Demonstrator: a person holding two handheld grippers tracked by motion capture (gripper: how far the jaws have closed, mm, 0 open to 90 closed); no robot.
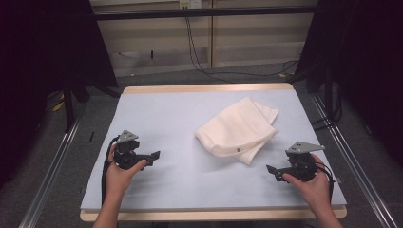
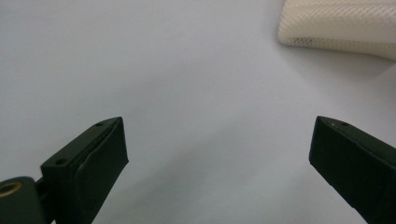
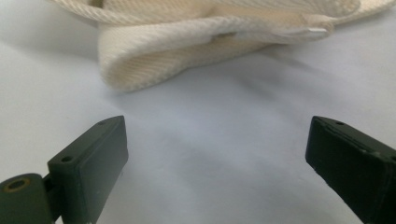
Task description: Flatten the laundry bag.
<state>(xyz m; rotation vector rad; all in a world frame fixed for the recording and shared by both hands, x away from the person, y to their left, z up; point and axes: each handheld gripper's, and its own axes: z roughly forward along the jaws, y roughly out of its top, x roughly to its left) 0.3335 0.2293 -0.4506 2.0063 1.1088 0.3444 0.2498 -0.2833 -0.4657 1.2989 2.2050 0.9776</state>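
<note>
High view: folded cream towel (image 1: 237,131) lies right of centre on surface (image 1: 166,114), untouched. Left tongs (image 1: 153,156) and right tongs (image 1: 272,170) both wide, empty, near edge. Handling apparently not begun.

**A recording bench in a lab**

We take this for a lab or test room. Beyond our jaws lies a table (image 1: 157,109) topped with a plain pale-blue mat, black curtains (image 1: 43,42) hang on both sides, metal rails (image 1: 52,166) run along the grey carpet, and cables (image 1: 199,57) trail down the panelled far wall.
</note>
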